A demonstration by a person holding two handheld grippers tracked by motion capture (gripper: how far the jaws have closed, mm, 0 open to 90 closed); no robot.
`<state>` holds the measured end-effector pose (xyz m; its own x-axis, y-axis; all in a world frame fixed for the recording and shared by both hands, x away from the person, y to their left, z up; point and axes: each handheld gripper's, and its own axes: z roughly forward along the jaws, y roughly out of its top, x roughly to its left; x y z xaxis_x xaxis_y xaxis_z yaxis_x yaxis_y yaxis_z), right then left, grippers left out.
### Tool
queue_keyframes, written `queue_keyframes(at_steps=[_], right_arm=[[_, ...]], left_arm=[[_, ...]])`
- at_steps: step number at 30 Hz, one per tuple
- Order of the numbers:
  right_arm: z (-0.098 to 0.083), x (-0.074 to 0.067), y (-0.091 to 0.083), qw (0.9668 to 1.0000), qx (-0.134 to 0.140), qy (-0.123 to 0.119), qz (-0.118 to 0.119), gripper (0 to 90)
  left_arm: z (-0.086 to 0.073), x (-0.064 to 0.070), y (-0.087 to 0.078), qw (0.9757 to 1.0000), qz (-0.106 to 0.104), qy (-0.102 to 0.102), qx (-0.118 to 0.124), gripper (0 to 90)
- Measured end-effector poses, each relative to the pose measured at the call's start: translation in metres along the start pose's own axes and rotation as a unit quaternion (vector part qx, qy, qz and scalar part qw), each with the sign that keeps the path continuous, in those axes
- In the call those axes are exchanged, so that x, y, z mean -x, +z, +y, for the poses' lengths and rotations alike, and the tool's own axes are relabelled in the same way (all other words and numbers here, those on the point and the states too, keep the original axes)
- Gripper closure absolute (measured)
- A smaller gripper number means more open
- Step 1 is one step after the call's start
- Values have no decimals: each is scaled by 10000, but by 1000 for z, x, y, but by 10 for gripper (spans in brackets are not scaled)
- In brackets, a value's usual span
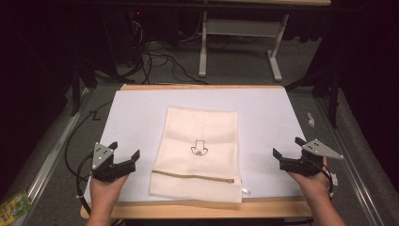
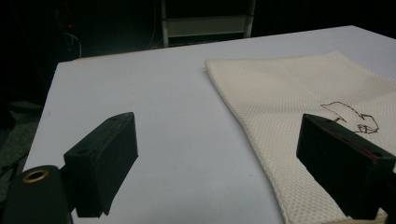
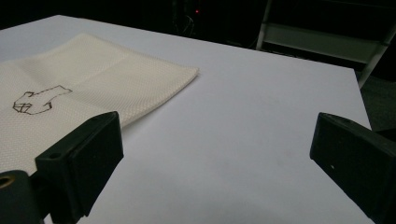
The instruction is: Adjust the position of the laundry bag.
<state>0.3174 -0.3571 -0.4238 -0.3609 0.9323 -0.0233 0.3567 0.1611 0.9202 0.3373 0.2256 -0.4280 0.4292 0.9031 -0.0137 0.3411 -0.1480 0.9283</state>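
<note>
A cream mesh laundry bag (image 1: 197,155) lies flat in the middle of the white table (image 1: 136,108), its zipper (image 1: 193,176) near the front edge and a small black line drawing (image 1: 199,149) on top. My left gripper (image 1: 124,151) hovers open just left of the bag's front corner, nothing between its jaws. In the left gripper view the bag (image 2: 299,102) lies to the right. My right gripper (image 1: 288,147) is open to the right of the bag, apart from it. The right gripper view has the bag (image 3: 88,84) at the left.
The table's wooden edge (image 1: 197,209) runs along the front. A white desk frame (image 1: 244,33) and cables (image 1: 160,59) stand on the floor behind the table. A green packet (image 1: 14,207) lies on the floor at the lower left. Metal rails flank the table.
</note>
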Motion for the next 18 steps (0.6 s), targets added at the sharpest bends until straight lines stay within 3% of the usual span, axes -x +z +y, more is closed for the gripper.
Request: queue_keyframes(at_steps=[2, 8, 14, 18], right_arm=[[-1, 0, -1, 10000, -9, 6, -4, 29], [-2, -2, -4, 10000, 21, 4, 30, 31], [1, -7, -2, 9998, 34, 42, 199, 38], [3, -13, 3, 9995, 24, -68, 300, 46]], left_arm=[[1, 2, 3, 10000, 15, 82, -42, 136], [1, 4, 6, 9999, -29, 75, -61, 144], [1, 6, 5, 9999, -68, 97, -20, 148], [3, 9, 5, 9997, 60, 219, -23, 148]])
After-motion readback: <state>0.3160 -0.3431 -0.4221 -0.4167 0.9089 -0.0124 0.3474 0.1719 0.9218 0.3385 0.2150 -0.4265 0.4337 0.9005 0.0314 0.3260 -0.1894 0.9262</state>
